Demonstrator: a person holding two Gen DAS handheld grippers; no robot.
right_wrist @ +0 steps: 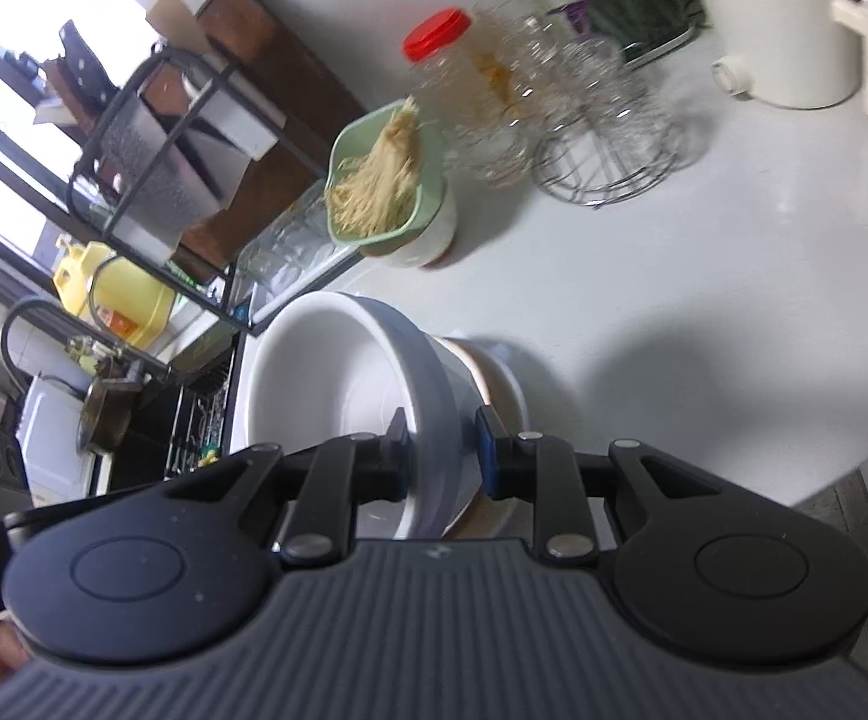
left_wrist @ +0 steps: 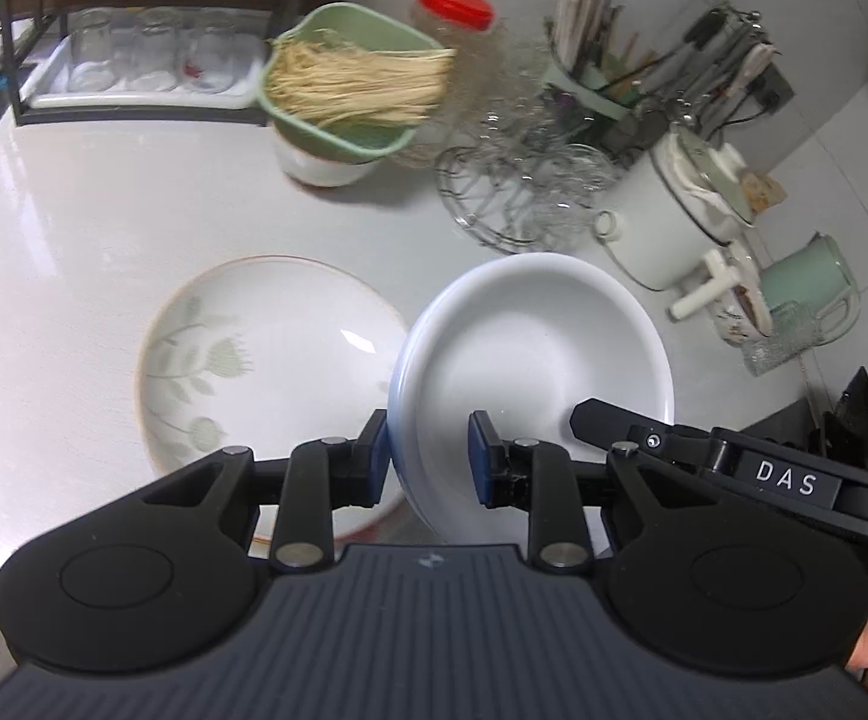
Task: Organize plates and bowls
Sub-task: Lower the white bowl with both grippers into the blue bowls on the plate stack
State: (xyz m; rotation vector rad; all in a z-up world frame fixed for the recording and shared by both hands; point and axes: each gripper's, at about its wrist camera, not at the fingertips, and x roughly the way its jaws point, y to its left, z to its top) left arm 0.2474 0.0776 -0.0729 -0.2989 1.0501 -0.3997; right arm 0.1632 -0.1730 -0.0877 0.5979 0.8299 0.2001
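Observation:
A plain white bowl (left_wrist: 529,348) hangs tilted just above the white counter, held by both grippers. My left gripper (left_wrist: 428,450) is shut on its near left rim, one pad inside and one outside. In the right wrist view my right gripper (right_wrist: 442,450) is shut on the opposite rim of the same bowl (right_wrist: 326,372). One finger of the right gripper (left_wrist: 589,414) also shows in the left wrist view. A floral plate (left_wrist: 266,348) with a tan rim lies on the counter to the left, partly under the bowl; its edge (right_wrist: 496,372) shows behind the bowl.
At the back stand a green colander of noodles (left_wrist: 350,90) on a white bowl, a red-lidded jar (left_wrist: 454,6), a wire rack with glassware (left_wrist: 517,192), a white pot (left_wrist: 673,210), a utensil holder (left_wrist: 643,60) and a tray of glasses (left_wrist: 134,60). A sink with a faucet (right_wrist: 44,330) lies beyond the counter's end.

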